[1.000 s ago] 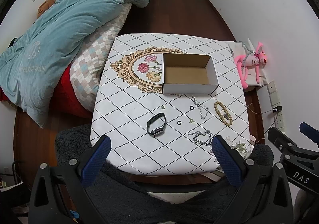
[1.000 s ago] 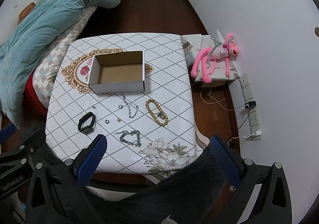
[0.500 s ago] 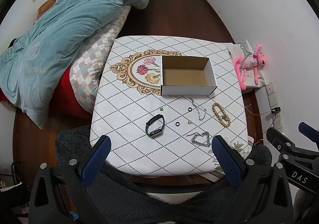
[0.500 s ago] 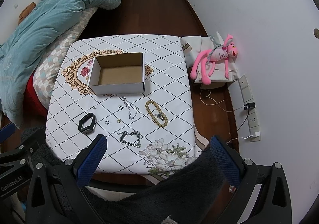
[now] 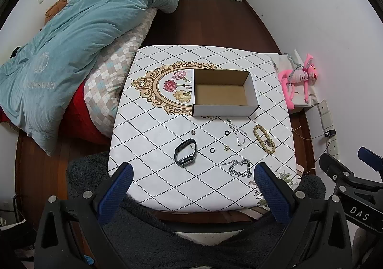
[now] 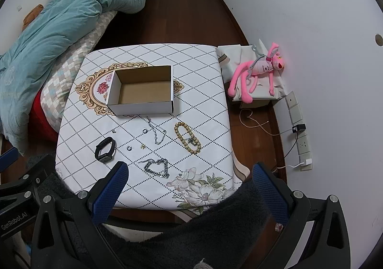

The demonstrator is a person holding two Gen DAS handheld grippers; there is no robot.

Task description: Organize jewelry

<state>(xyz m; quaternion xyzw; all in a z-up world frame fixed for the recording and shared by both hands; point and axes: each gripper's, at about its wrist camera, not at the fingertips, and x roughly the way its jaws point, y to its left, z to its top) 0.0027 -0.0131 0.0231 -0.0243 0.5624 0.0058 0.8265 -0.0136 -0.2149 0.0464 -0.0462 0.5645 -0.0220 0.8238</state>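
Observation:
An open, empty cardboard box sits mid-table. In front of it lie a black watch band, two small rings, a thin silver chain, a wooden bead bracelet and a chunky silver chain. My left gripper is open and empty, high above the table's near edge. My right gripper is open and empty too, to its right.
The small table has a white diamond-patterned cloth. A bed with a teal duvet stands left. A pink plush toy lies on a box by the right wall, near sockets and cables. Dark fleece is below me.
Both views have drawn back and up slightly, so the table looks a little smaller and farther. Nothing on the table has moved. Both grippers stay open.

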